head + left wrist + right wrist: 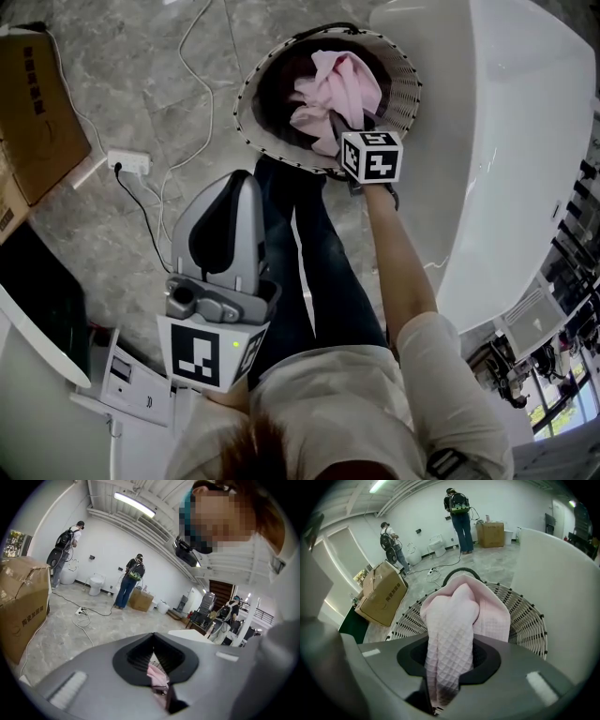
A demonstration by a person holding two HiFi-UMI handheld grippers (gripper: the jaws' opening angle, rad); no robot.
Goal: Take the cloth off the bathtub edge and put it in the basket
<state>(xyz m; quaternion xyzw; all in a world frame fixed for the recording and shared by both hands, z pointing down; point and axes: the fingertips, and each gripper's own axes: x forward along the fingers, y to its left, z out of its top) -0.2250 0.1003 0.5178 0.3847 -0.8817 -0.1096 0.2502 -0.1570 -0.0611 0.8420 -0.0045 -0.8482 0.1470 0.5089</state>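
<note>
Cloth [451, 620], pink, trails lengthwise from the right gripper [339, 129], whose jaws pinch it, down into the basket [246, 94]; the left gripper [242, 187] is closed, empty.

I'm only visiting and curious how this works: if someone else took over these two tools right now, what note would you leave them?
Left gripper: fingers together, holding nothing, held back above the person's leg.
Right gripper: fingers shut on the pink cloth, which is bunched over the mouth of the basket.
Done: the cloth is off the bathtub edge.
Left: probably lower it a little, open the fingers so it drops in, then pull away.
</note>
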